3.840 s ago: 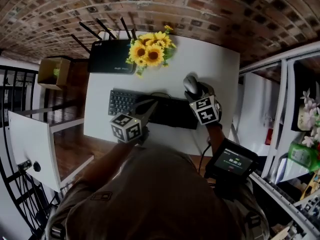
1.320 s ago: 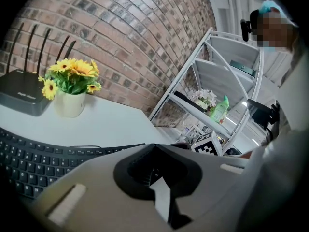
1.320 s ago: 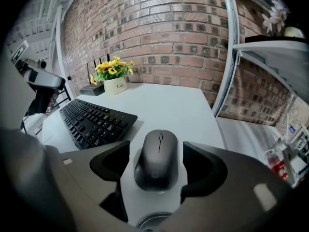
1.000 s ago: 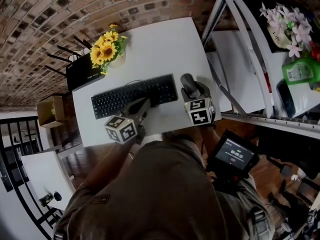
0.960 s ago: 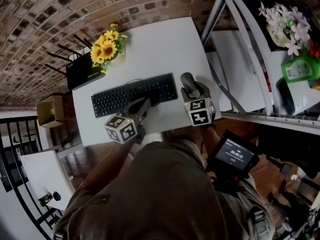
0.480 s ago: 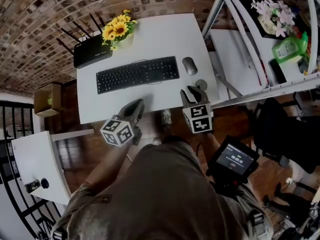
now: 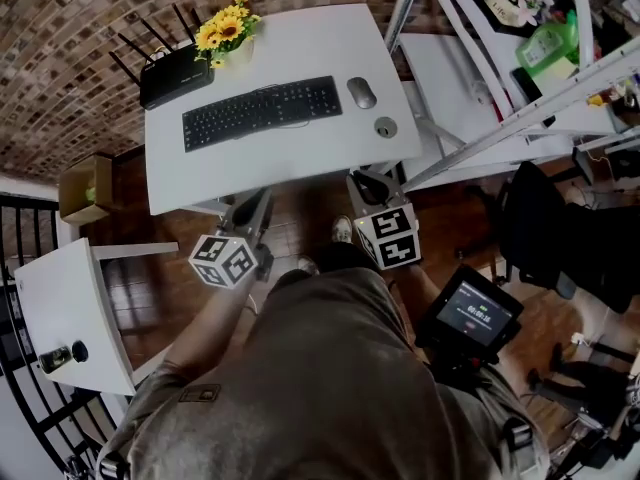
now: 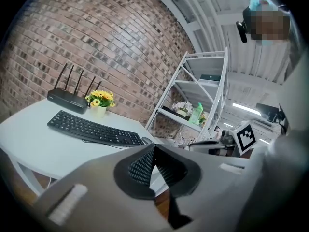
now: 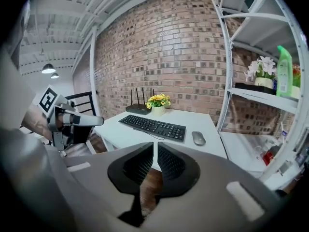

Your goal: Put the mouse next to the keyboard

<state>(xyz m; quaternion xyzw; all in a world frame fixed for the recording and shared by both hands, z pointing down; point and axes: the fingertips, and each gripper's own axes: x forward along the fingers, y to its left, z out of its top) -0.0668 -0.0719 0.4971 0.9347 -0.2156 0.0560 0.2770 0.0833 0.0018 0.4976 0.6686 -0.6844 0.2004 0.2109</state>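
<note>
The grey mouse lies on the white table just right of the black keyboard, a small gap between them. Both grippers hang over the wooden floor, short of the table's near edge. My left gripper is shut and empty; its view shows the keyboard and mouse ahead. My right gripper has just been closing with nothing between its jaws, and only a thin slit shows between the pads. Its view shows the keyboard and mouse well ahead.
A black router and a pot of sunflowers stand at the table's far side. A small round disc lies near the mouse. A white shelf rack stands right of the table, a cardboard box left.
Both grippers have pulled back off the table toward the person. The right jaws let go of the mouse, which stays beside the keyboard, and then closed.
</note>
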